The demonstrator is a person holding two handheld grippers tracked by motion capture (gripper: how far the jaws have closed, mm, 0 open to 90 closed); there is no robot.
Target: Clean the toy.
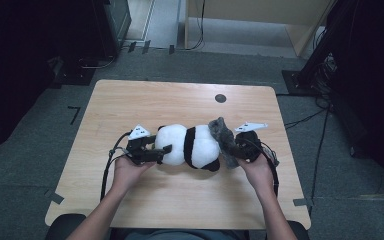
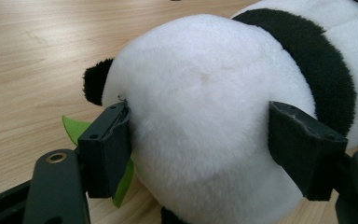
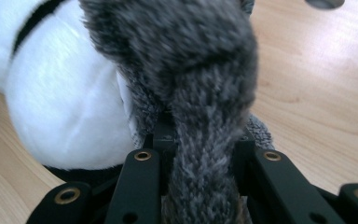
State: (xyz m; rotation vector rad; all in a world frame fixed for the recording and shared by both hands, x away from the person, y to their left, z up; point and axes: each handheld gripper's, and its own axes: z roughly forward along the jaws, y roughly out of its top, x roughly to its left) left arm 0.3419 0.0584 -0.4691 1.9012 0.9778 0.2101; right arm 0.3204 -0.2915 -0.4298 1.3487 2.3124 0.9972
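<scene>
A black-and-white panda plush [image 1: 190, 145] lies on its side in the middle of the wooden table [image 1: 145, 100]. My left gripper [image 1: 161, 153] holds its round white head [image 2: 205, 93] from the left, and both pads [image 2: 107, 149] press into the fur. A grey fuzzy knitted cloth [image 1: 220, 132] drapes over the panda's other end. My right gripper [image 1: 234, 150] is shut on that grey cloth [image 3: 191, 60], which bunches between the jaws and hides the fingertips. The panda's white body [image 3: 60, 93] lies just left of the cloth. A green felt piece [image 2: 74, 128] pokes out under the head.
A dark round grommet [image 1: 220, 98] sits in the table top behind the plush. Bare wood surrounds the plush on all sides. Cables [image 1: 305, 120] and dark equipment stand on the grey floor beyond the table's far and right edges.
</scene>
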